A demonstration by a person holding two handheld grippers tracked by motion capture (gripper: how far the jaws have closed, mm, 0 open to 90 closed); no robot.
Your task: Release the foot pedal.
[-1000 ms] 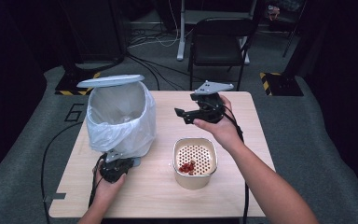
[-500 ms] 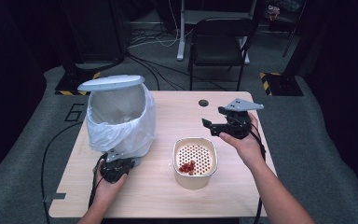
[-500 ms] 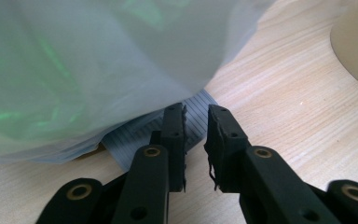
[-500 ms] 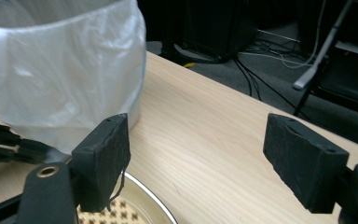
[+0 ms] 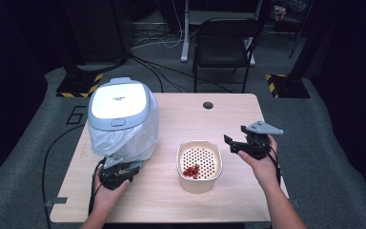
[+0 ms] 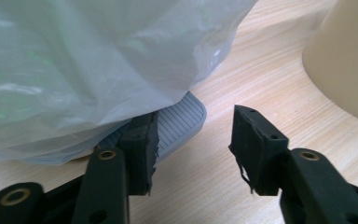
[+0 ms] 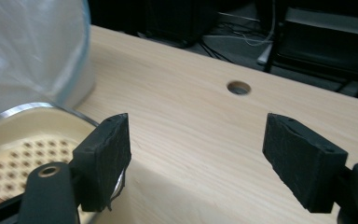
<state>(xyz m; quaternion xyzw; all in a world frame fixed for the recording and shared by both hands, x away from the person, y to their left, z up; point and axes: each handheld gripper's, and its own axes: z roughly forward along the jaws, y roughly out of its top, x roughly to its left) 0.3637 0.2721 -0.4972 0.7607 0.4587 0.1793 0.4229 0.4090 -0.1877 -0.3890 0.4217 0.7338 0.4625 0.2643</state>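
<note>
A white pedal bin [image 5: 121, 129] lined with a clear bag stands at the table's left, its lid [image 5: 119, 102] down. My left gripper [image 5: 124, 168] sits low at the bin's foot. Its jaws have just been opening and now stand open [image 6: 193, 140], nothing between them, the grey ribbed pedal [image 6: 179, 123] just beyond the left jaw under the bag [image 6: 98, 60]. A cream perforated bowl [image 5: 219, 160] holds red scraps [image 5: 191, 171]. My right gripper [image 5: 232, 143] hovers open just right of the bowl, and its own view [image 7: 198, 149] has the bowl's rim [image 7: 37, 109] by the left jaw.
A round cable hole [image 5: 208, 105] pierces the wooden table [image 5: 248, 200] near its far edge, also ahead of the right jaws as hole [image 7: 238, 87]. A black chair [image 5: 224, 38] stands behind the table. The bowl's side [image 6: 349, 56] rises right of my left gripper.
The bin's lid has dropped from raised to down. My left jaws have spread apart at the pedal. The right gripper has travelled right and down, from above the table's middle to beside the bowl.
</note>
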